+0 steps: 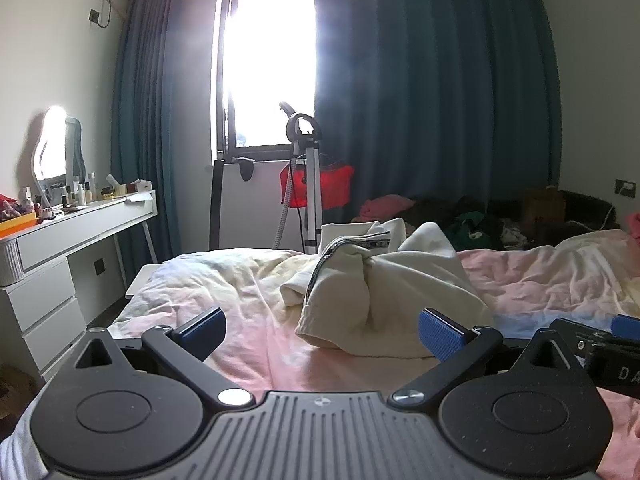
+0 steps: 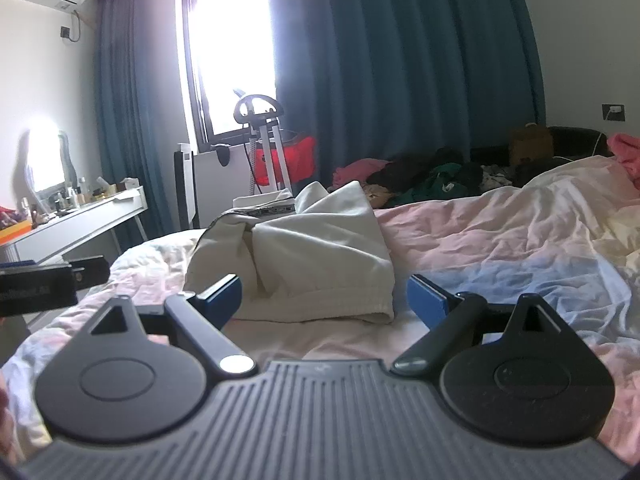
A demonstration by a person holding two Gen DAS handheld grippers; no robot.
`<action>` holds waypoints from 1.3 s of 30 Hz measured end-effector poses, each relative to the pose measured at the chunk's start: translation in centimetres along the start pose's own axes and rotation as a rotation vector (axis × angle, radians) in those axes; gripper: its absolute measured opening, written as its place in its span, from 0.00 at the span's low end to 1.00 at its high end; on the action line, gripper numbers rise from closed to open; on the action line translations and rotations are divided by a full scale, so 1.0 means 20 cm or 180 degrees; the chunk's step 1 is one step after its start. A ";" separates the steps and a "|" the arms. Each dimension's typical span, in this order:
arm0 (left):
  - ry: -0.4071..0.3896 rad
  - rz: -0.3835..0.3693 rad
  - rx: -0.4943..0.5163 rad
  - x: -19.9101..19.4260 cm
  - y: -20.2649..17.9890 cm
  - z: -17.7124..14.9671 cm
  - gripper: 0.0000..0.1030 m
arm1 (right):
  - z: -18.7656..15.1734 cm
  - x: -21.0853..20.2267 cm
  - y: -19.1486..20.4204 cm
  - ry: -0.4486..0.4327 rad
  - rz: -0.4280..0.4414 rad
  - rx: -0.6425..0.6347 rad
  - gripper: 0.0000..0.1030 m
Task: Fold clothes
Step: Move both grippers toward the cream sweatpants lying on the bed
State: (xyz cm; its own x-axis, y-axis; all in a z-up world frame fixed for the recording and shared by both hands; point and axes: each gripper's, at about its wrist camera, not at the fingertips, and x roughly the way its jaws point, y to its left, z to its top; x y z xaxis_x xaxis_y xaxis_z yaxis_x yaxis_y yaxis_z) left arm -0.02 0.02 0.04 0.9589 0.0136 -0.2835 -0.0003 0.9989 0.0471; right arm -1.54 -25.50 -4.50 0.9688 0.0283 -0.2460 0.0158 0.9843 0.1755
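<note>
We hold both grippers over the bed (image 1: 248,320), jaws spread wide and gripping nothing. From our left gripper (image 1: 322,334) the crumpled cream garment (image 1: 384,288) lies on the bedspread at twelve to one o'clock, its ribbed hem nearest us, apart from the blue pads (image 1: 440,338). From our right gripper (image 2: 322,300) the same garment (image 2: 316,256) sits at twelve o'clock. Only the left view shows the drawers (image 1: 44,312) under the worktop (image 1: 80,220) at nine o'clock; only the right view shows the pink cloth (image 2: 626,156) at two o'clock.

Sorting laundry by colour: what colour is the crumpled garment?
Cream-white garment, clearest in the right wrist view.
</note>
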 end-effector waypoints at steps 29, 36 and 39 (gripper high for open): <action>0.0011 -0.0052 0.0108 0.02 -0.02 -0.03 1.00 | 0.00 0.02 -0.02 0.0061 -0.0028 0.0055 0.88; 0.0029 -0.0009 0.0146 0.02 -0.03 -0.04 1.00 | -0.01 0.02 -0.02 0.0065 -0.0029 0.0073 0.88; 0.0040 -0.0029 0.0095 0.02 -0.02 -0.03 1.00 | -0.01 0.02 -0.03 0.0073 -0.0036 0.0091 0.88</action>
State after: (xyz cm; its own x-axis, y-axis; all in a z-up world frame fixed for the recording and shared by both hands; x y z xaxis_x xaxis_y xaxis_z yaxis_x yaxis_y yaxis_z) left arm 0.29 -0.32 -0.64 0.9551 0.0053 -0.2961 0.0171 0.9972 0.0731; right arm -1.20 -26.04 -4.92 0.9626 0.0215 -0.2700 0.0342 0.9793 0.1996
